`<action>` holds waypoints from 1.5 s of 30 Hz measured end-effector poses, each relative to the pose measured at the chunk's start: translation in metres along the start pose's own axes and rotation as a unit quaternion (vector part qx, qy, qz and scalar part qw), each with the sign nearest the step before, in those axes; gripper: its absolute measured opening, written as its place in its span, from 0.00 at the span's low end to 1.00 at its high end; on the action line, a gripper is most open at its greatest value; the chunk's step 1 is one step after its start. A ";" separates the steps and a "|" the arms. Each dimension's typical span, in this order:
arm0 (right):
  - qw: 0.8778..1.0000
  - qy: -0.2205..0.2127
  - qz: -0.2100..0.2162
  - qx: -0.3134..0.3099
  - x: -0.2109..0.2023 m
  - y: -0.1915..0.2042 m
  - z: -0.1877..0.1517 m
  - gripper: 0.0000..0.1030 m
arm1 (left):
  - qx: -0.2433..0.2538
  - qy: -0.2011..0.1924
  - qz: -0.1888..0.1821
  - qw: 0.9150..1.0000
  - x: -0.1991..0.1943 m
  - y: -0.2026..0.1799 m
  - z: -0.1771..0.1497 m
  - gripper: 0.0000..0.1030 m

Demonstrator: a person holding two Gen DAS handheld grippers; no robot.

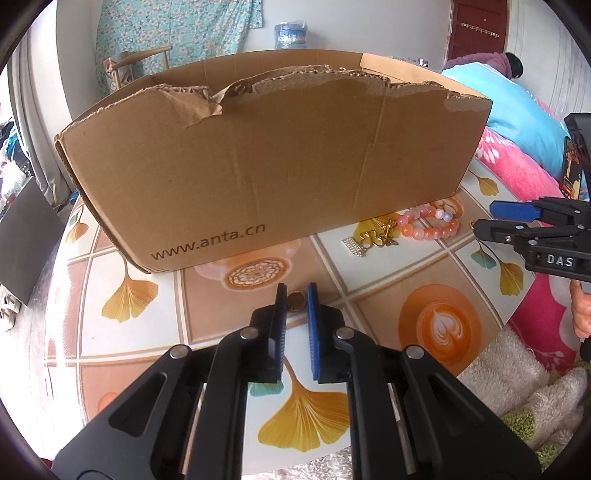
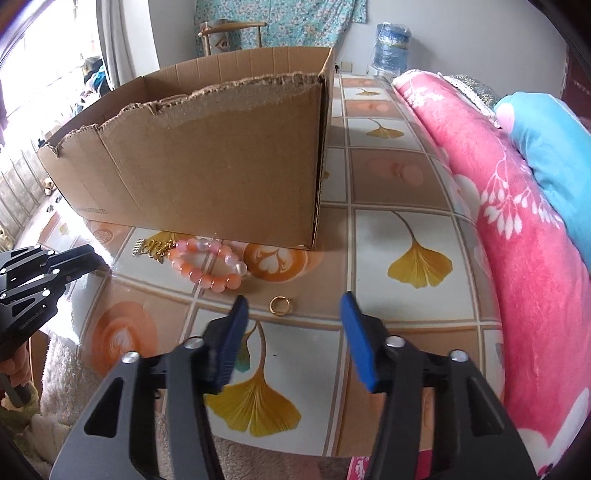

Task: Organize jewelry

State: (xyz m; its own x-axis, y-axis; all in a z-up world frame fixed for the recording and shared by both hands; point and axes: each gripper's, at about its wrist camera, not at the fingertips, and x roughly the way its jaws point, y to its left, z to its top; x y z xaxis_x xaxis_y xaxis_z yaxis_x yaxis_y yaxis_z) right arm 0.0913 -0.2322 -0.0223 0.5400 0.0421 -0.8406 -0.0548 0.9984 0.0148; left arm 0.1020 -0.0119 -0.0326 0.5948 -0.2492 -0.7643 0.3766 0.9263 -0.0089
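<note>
A torn cardboard box (image 1: 258, 162) stands on the patterned table; it also shows in the right wrist view (image 2: 207, 173). An orange-pink bead bracelet (image 1: 430, 222) (image 2: 207, 264) and a small gold chain piece (image 1: 373, 240) (image 2: 153, 248) lie in front of the box. My left gripper (image 1: 296, 293) is nearly closed around a small gold-brown ring (image 1: 296, 301) at its fingertips. My right gripper (image 2: 293, 306) is open just above a gold ring (image 2: 279, 305) on the table. The right gripper also shows at the right edge of the left wrist view (image 1: 491, 218).
A pink floral blanket (image 2: 517, 240) and a blue pillow (image 2: 550, 147) lie along the table's right side. A fluffy white cloth (image 1: 517, 373) lies at the near edge. A water jug (image 2: 392, 48) and a chair (image 2: 232, 33) stand beyond the table.
</note>
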 end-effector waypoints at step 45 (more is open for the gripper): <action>0.999 -0.003 0.033 0.003 -0.002 -0.001 0.004 0.11 | -0.011 -0.014 -0.024 1.000 -0.012 0.007 0.002 0.09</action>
State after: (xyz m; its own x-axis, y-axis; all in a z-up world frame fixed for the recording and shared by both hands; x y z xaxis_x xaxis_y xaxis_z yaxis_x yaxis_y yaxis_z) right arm 0.0940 -0.2328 -0.0184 0.5401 0.1077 -0.8347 -0.0846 0.9937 0.0735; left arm 0.0988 -0.0034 -0.0227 0.5963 -0.3012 -0.7441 0.3893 0.9191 -0.0601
